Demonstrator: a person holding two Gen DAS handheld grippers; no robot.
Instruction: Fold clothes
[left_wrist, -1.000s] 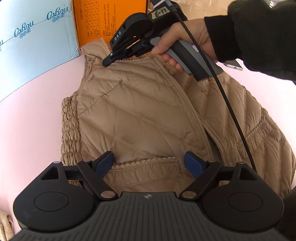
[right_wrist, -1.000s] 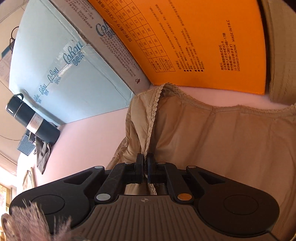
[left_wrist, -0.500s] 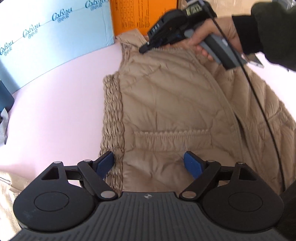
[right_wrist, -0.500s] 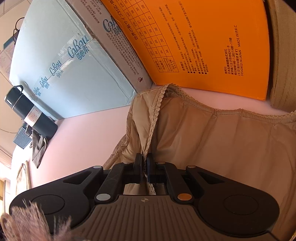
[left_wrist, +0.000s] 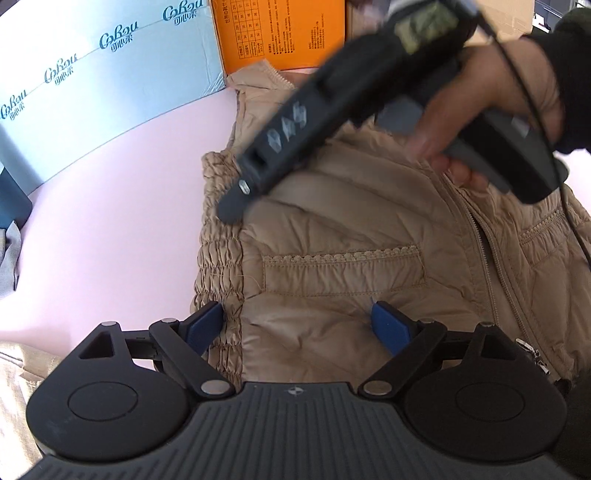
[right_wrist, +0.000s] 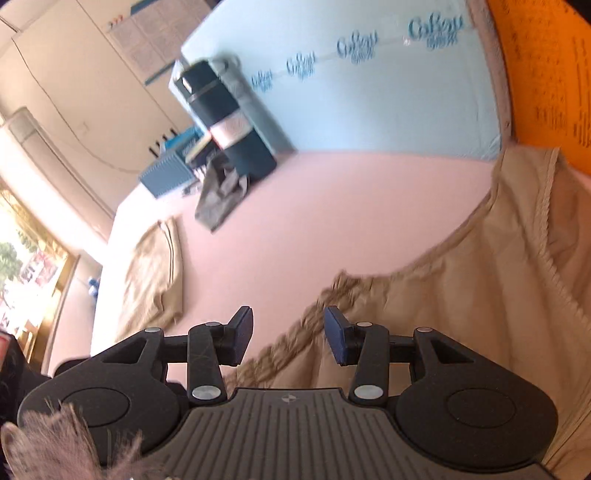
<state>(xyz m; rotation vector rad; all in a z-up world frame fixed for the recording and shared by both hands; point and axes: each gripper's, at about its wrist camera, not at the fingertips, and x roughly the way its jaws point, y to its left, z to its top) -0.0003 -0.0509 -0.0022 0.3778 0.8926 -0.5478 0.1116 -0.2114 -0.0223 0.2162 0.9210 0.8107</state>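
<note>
Left wrist view: the tan quilted vest (left_wrist: 351, 258) lay spread on the pink tabletop (left_wrist: 110, 206), my left gripper (left_wrist: 297, 326) with jaws wide apart over its lower part. My right gripper (right_wrist: 289, 339) hovered above its ruched edge, jaws parted and empty.

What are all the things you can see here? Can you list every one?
Puffy vest: one, tan, spread flat on the pink surface.
Box: one, light blue, at the back.
Box: one, orange, beside the blue one.
Flask: one, dark, standing by the blue box.
Cloth: one, grey, crumpled at the flask's foot.
Folded garment: one, tan, apart on the pink surface.
Left gripper: jaws open over the vest's hem.
Right gripper: jaws open at the vest's gathered edge.
Hand: one, holding the right gripper.
</note>
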